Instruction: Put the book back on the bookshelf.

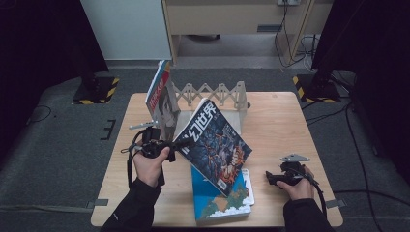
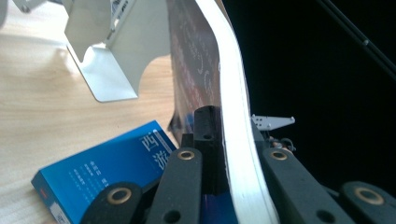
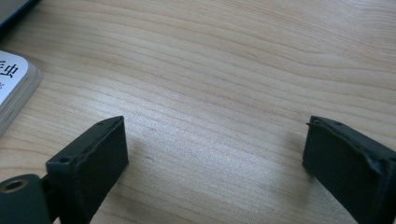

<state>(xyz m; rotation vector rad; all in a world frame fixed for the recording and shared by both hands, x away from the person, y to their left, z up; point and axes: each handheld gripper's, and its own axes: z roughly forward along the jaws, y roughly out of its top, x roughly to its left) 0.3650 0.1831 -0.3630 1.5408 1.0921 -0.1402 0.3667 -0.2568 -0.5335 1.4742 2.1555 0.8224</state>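
My left gripper [image 1: 173,145] is shut on the lower edge of a dark-covered magazine [image 1: 215,145] and holds it tilted above the table. In the left gripper view the jaws [image 2: 223,135] clamp its thick white page edge [image 2: 236,154]. A blue book [image 1: 220,199] lies flat beneath it near the front edge, also seen past the jaws [image 2: 105,170]. My right gripper [image 1: 276,178] rests low at the table's right front, open, and its view shows nothing but bare wood between the fingers [image 3: 215,149].
A white expanding book rack [image 1: 220,96] stands at the back of the wooden table [image 1: 280,121], its metal end plate [image 2: 112,56] close to the left gripper. Another magazine [image 1: 162,94] stands upright at the rack's left end. A book corner [image 3: 14,88] lies left of the right gripper.
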